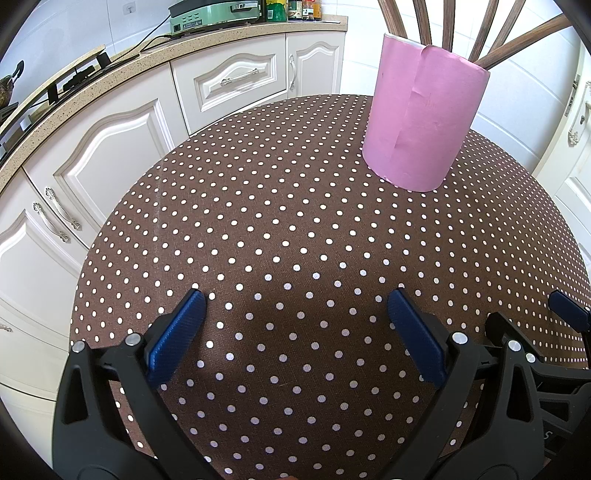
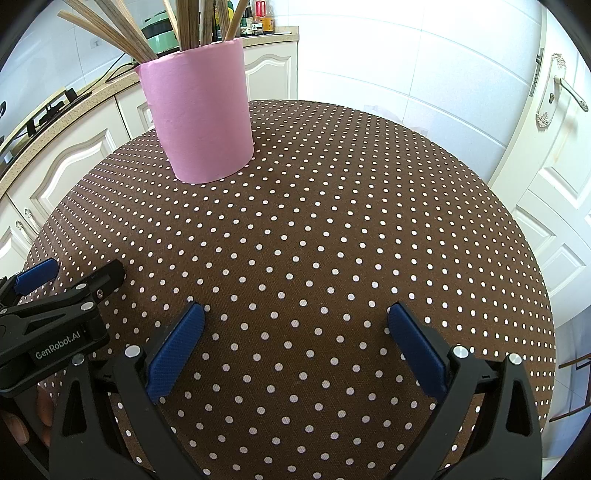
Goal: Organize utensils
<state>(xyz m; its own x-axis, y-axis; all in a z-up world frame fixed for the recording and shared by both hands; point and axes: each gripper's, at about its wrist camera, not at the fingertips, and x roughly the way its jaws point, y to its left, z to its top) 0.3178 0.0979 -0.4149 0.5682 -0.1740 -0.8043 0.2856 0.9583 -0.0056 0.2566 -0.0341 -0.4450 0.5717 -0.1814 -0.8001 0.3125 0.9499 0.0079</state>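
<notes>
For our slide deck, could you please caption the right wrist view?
Open right gripper hovers over the polka-dot table; wooden utensils stand in the pink holder.

A round table (image 1: 258,229) was covered in matt brown woven cloth with pale dots, its weave visibly coarse. On it stood a holder (image 1: 421,118) wrapped in matt pink paper, creased, with an overlapping seam. The utensils (image 1: 517,44) inside looked like brown wood with a streaked grain. Both the left gripper (image 1: 295,306) and right gripper (image 2: 295,317) had matt black plastic arms, shiny metal rivets and blue ribbed pads (image 1: 177,339). Cabinet doors (image 1: 96,155) looked smooth, glossy white.
</notes>
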